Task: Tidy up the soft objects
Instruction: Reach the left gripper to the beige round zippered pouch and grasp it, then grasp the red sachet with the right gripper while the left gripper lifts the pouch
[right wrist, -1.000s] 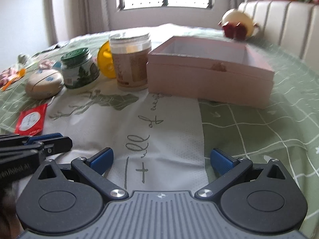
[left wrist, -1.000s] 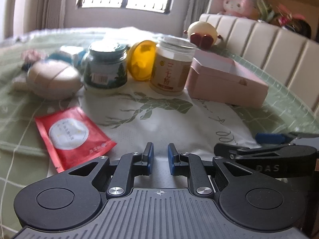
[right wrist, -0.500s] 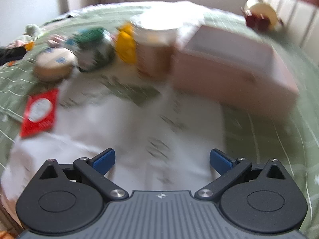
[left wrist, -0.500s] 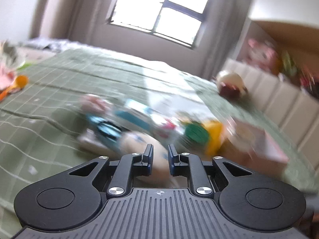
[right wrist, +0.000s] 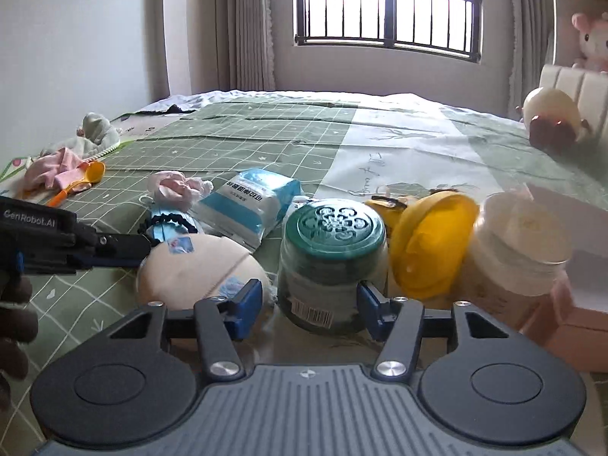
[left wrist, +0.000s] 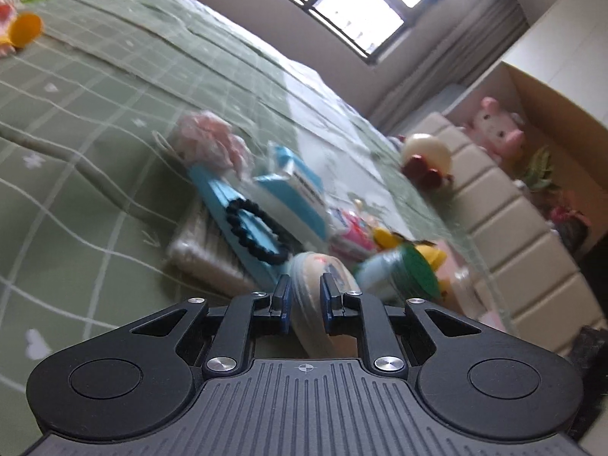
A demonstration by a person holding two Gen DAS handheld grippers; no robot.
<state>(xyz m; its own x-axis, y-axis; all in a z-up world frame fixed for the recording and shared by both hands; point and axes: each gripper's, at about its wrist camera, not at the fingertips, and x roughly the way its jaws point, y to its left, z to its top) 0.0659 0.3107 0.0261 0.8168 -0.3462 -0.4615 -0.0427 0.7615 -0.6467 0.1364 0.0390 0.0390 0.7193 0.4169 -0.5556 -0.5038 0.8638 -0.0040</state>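
Observation:
A beige round soft pad (right wrist: 201,269) lies on the green checked bedspread. In the left wrist view my left gripper (left wrist: 305,298) has its narrow jaws around the pad's edge (left wrist: 317,296); in the right wrist view it (right wrist: 146,245) touches the pad's left side. My right gripper (right wrist: 309,306) is open, its fingers either side of the green-lidded jar (right wrist: 330,262). A pink cloth bundle (right wrist: 176,188), a blue-white tissue pack (right wrist: 250,205) and a black bead bracelet (left wrist: 254,233) lie behind.
A yellow lid (right wrist: 429,245) and a white-lidded jar (right wrist: 520,250) stand right of the green-lidded jar, then a pink open box (right wrist: 577,288). A round plush toy (right wrist: 551,119) sits by the padded headboard (left wrist: 524,250). Pink clothes and an orange scoop (right wrist: 81,178) lie far left.
My left gripper swung left from the white cloth to the beige pad and now grips its edge. My right gripper moved forward to the green-lidded jar, still open.

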